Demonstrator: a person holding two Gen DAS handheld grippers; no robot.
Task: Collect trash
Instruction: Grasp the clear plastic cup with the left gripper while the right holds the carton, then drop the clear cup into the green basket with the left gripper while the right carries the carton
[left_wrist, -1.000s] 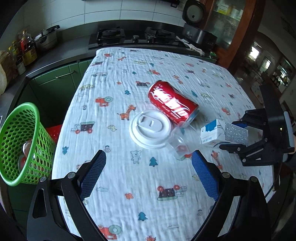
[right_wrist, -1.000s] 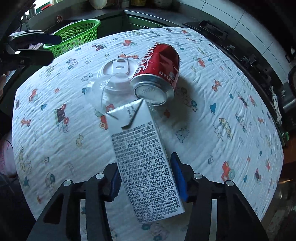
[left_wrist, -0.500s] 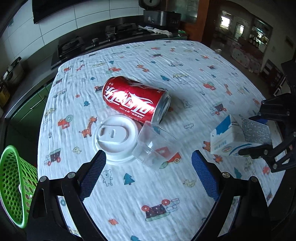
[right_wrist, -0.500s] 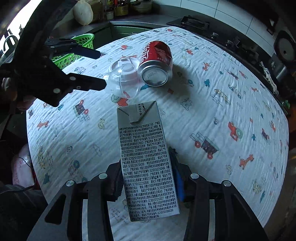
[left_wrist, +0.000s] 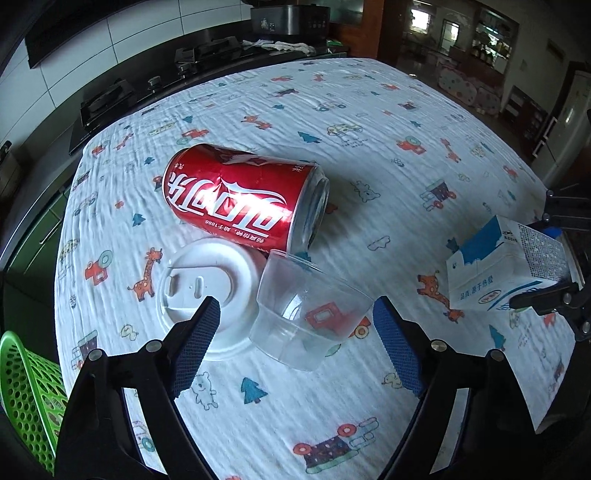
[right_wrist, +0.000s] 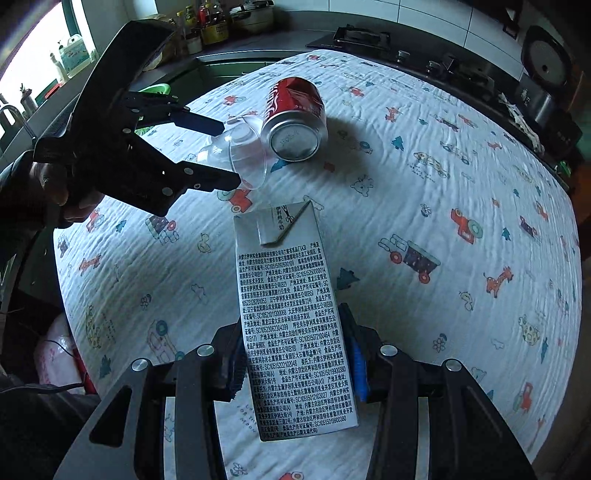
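Two grippers are at work over the cartoon-printed white tablecloth (left_wrist: 369, 122). The left gripper (left_wrist: 295, 343) points steeply down with its jaws spread either side of the clear plastic cup (left_wrist: 306, 314); they have just been closing in, but the blue pads (left_wrist: 195, 343) are not pressing on it yet. That cup lies on its side, long axis running away from the claw, its mouth toward the red aluminium drink can (left_wrist: 243, 199) lying just behind it and its side against the flat white plastic lid (left_wrist: 203, 291). The right gripper (right_wrist: 295, 362) is pinched tight on the white printed milk carton (right_wrist: 291, 317), held clear near the table's right edge. I'd say the left hand is plainly nearer the cup. The green perforated plastic basket (left_wrist: 26, 384) sits past the left edge, with open cloth between.
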